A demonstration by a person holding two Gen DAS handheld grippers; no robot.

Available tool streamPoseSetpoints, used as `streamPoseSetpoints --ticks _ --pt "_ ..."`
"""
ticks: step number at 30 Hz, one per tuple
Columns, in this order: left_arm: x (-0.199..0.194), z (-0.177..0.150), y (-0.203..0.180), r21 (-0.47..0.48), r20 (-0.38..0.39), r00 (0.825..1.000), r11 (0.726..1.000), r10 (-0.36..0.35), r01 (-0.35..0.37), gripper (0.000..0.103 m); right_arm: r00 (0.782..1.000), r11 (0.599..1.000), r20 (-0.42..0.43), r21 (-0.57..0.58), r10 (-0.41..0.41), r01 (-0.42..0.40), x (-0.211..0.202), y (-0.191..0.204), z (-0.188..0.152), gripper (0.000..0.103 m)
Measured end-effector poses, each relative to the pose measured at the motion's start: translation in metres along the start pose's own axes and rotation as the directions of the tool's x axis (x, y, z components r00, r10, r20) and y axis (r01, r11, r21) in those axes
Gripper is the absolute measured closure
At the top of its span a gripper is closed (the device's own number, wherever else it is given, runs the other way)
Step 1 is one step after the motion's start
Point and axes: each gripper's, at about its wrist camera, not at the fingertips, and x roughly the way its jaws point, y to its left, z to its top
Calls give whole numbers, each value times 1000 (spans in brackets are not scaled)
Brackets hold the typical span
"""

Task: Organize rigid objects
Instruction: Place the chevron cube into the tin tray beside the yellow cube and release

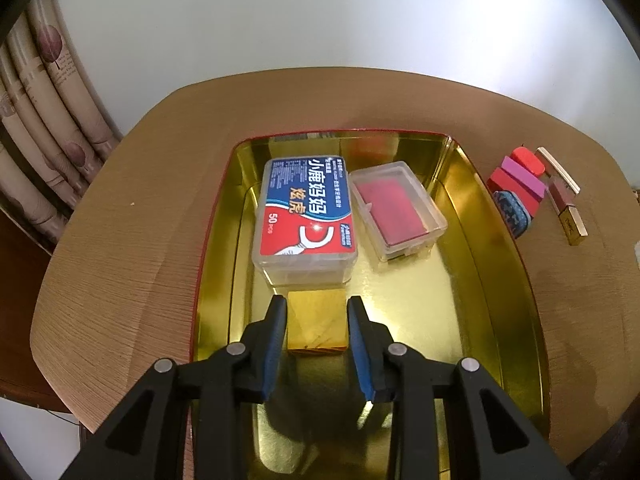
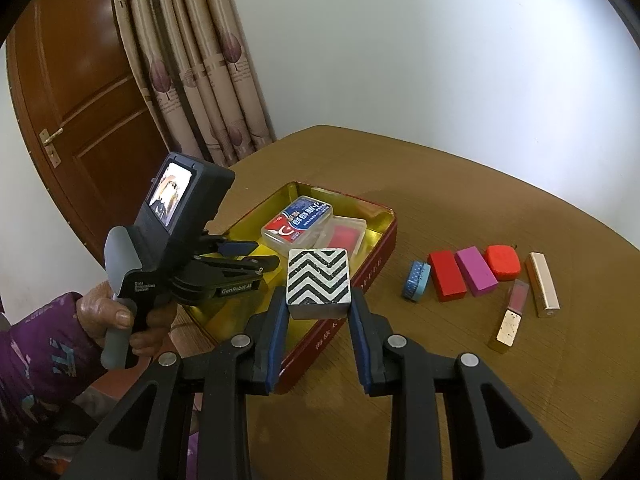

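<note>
Two clear boxes lie side by side in the gold tin [image 1: 500,240] — the floss box [image 1: 306,216] and a red-filled case [image 1: 396,208]. The left gripper [image 1: 317,304] straddles a gold block [image 1: 318,324] on the tin's floor, contact unclear; the right gripper [image 2: 319,294] clamps a chevron block [image 2: 319,282] above the tin's near edge.

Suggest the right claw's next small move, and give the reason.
Probably carry the chevron block forward over the tin and lower it into the bare floor beside the gold block: the right claw grips it above the near wall.
</note>
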Motion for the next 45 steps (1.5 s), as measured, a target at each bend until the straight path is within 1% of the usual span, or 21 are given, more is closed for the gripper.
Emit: streamPoseSetpoints --ticks 5,10,12,14,17,18,20,21,23,25,26,28,31,33,38,40,42,43,44,45 --pt "-12 -4 1 -1 23 1000 1000 0 0 71 1000 1000 0 2 12 -12 4 2 4 76" --pt "-33 -11 0 -14 51 999 1000 3 -2 71 1000 1000 6 -3 30 -30 9 7 14 76" --pt "-40 -14 1 -23 54 998 1000 19 -18 71 999 999 4 -2 40 -40 13 9 19 76" --pt "-47 -19 4 -39 52 998 999 18 -16 71 998 998 -4 5 58 -58 19 12 23 76" --pt "-59 -28 12 -97 42 998 995 36 -32 71 997 997 -32 9 72 -71 35 18 27 76" --pt "-64 -32 16 -125 39 998 991 54 -48 71 996 997 -43 13 77 -76 41 20 28 76" --pt "-73 -40 26 -186 37 992 976 118 -110 71 995 997 -70 11 75 -74 55 24 27 76" --pt "-81 -48 32 -227 44 988 965 146 -132 71 994 998 -86 13 68 -68 63 25 27 76" --pt "-88 -57 40 -280 44 985 949 165 -146 67 991 998 -114 21 67 -65 75 28 24 76" --pt "-92 -66 48 -321 31 983 933 180 -161 67 988 999 -143 16 53 -51 89 31 21 76" --pt "-92 -69 51 -337 27 983 928 180 -161 67 987 999 -155 16 51 -49 95 32 21 76" --pt "-91 -73 57 -363 24 988 922 152 -133 67 984 999 -172 15 41 -39 106 34 19 76" --pt "-89 -73 56 -364 19 992 925 126 -111 67 978 1000 -208 23 18 -14 122 33 18 76" --pt "-85 -73 52 -349 20 994 932 109 -95 67 975 999 -222 39 17 -8 130 32 19 76" --pt "-83 -75 47 -324 29 994 942 104 -89 67 970 999 -244 37 -13 23 148 32 20 76" --pt "-84 -75 48 -325 40 994 942 101 -83 67 968 999 -251 43 -9 20 153 32 20 76" --pt "-84 -75 47 -324 41 994 942 104 -85 67 968 998 -250 35 -33 43 156 34 20 73" --pt "-83 -75 47 -325 39 994 942 105 -87 67 968 998 -247 35 -38 48 158 34 21 72" --pt "-82 -75 48 -325 40 994 942 104 -85 67 969 998 -245 39 -37 48 158 34 22 69" --pt "-82 -75 48 -325 40 994 942 104 -85 67 970 998 -241 49 -27 40 158 34 24 59"
